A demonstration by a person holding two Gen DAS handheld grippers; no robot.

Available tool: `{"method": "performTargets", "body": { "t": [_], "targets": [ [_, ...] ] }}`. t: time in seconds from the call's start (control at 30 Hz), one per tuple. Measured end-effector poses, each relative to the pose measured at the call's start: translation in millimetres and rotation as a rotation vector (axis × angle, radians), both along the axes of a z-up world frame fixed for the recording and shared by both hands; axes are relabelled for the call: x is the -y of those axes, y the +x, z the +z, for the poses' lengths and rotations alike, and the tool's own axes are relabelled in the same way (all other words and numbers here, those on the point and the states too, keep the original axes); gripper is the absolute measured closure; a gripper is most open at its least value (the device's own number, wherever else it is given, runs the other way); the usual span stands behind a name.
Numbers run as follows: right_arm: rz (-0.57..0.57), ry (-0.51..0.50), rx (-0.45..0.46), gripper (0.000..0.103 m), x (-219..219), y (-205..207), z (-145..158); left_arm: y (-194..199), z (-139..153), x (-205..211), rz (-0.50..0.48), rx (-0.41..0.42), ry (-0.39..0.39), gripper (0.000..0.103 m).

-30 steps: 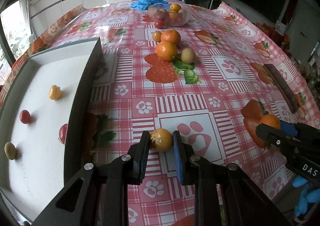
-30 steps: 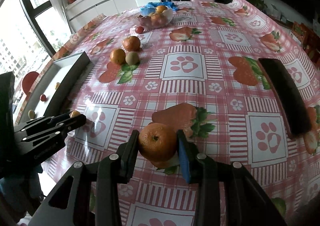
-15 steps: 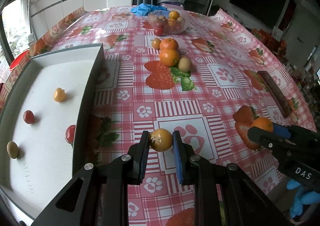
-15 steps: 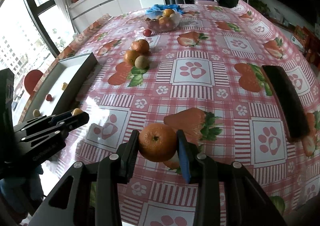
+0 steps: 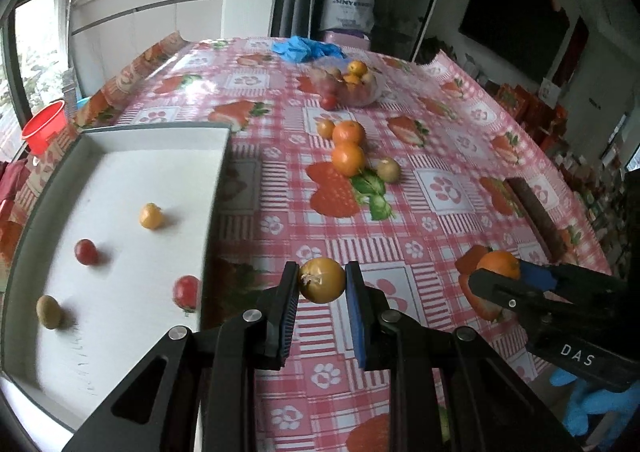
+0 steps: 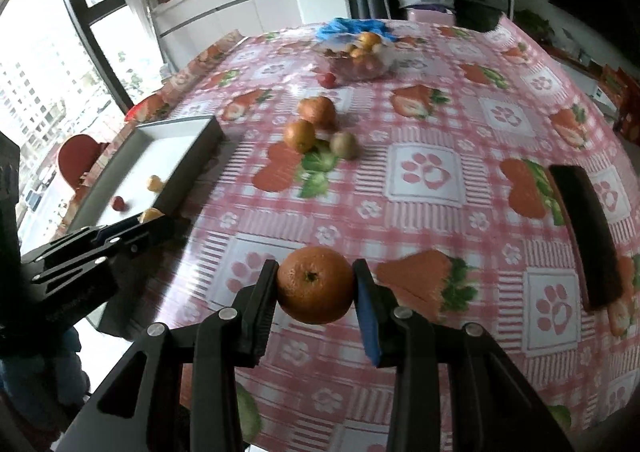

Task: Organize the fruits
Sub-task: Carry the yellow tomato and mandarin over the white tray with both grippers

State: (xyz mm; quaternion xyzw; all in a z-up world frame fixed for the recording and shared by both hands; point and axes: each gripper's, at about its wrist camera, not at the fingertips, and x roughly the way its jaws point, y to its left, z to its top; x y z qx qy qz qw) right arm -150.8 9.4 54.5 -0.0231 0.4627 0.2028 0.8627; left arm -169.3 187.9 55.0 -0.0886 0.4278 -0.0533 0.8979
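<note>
Pinching one small yellow fruit [image 5: 322, 280], the left gripper [image 5: 322, 284] holds it above the tablecloth [image 5: 400, 219], just beside the white tray [image 5: 120, 187]. The right gripper [image 6: 316, 286] clamps one orange [image 6: 315, 284] clear of the cloth. Four small fruits lie in the tray: two red, one yellow, one brownish. Farther off sit two oranges, one smaller orange fruit, one kiwi [image 5: 388, 170], and a bowl of fruit [image 5: 352, 85].

- My left gripper [image 5: 322, 284] is black, angular plastic, with one silver screw head on each finger link.
- Its finger pads are ribbed, with blue facing on the inner sides.
- My right gripper [image 6: 314, 284] has the same build: black links, silver screws, a blue pad.
- At lower right of the left view, its body bears white letters "DAS".
- Below that, I see a blue glove [image 5: 592, 408].
</note>
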Motion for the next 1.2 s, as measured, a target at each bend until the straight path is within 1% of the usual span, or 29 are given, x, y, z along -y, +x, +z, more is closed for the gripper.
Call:
{"method": "performTargets", "body": {
  "t": [0.27,0.63,0.87,1.2],
  "targets": [
    [0.071,-0.021,0.014,0.063,-43.8,2.4,7.8,-5.7,1.3,-37.1,0.065,0.016,-0.018,0.079],
    [0.153,-0.050,0.010,0.063,-96.6,0.8,7.5,-15.1,-4.6,-86.2,0.152,0.026,-0.043,0.079],
    [0.191,-0.065,0.007,0.063,-121.2,-0.5,6.3,-18.8,-9.2,-109.3,0.193,0.038,-0.031,0.079],
    [0.232,-0.059,-0.001,0.063,-153.2,0.9,4.9,-19.9,-11.5,-135.7,0.238,0.045,-0.014,0.079]
  ]
}}
